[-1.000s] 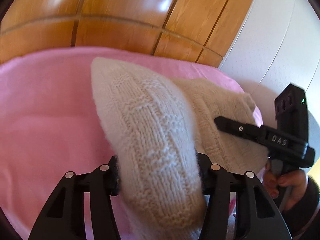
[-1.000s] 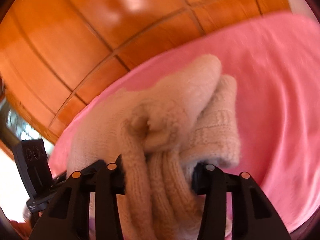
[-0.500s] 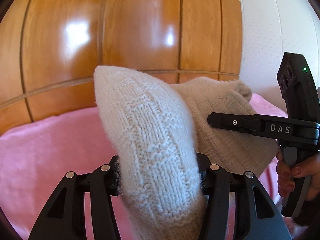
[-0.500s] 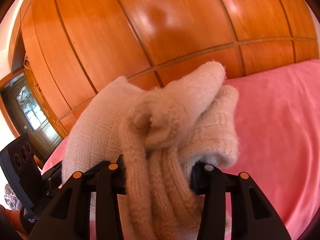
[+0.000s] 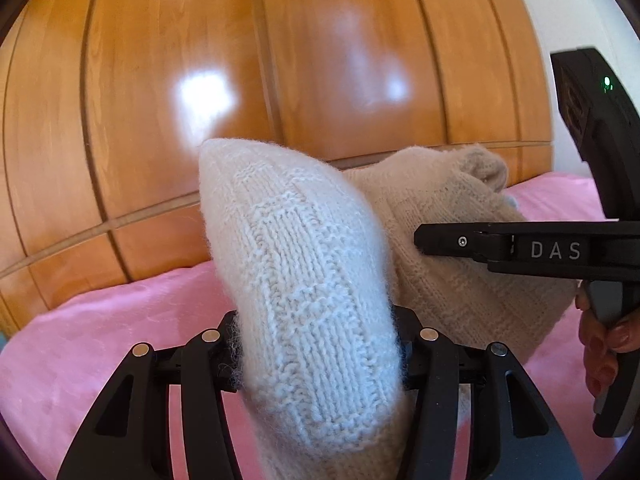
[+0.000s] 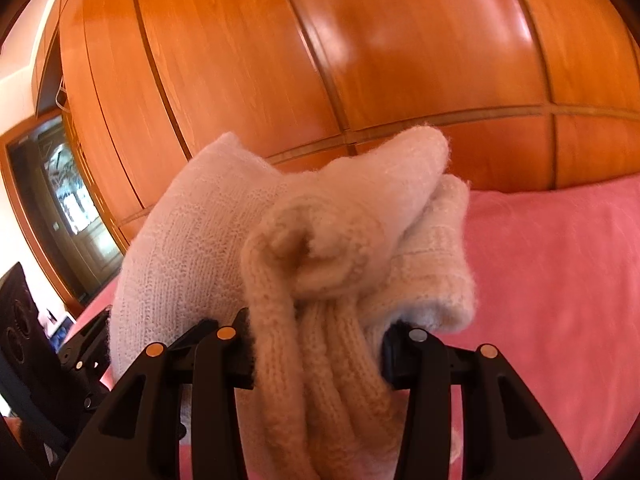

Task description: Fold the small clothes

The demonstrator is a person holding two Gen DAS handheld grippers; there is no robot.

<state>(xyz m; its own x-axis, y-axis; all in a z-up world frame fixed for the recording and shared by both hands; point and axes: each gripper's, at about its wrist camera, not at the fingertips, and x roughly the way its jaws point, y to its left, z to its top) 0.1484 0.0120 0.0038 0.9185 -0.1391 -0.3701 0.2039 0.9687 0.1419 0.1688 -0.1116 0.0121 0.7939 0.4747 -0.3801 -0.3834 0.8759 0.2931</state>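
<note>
Lifted off the pink bed point(image 5: 100, 344): cream knit garment point(image 5: 312, 320), soft, light, bunched; left hand-held gripper point(image 5: 316, 344) and right hand-held gripper point(image 6: 316, 344) both clamp its edges.

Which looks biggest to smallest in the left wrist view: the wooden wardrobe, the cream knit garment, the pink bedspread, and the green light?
1. wooden wardrobe
2. cream knit garment, enlarged by nearness to the camera
3. pink bedspread, about level with the garment, and partly hidden, so that order is unsure
4. green light, clearly smallest
</note>
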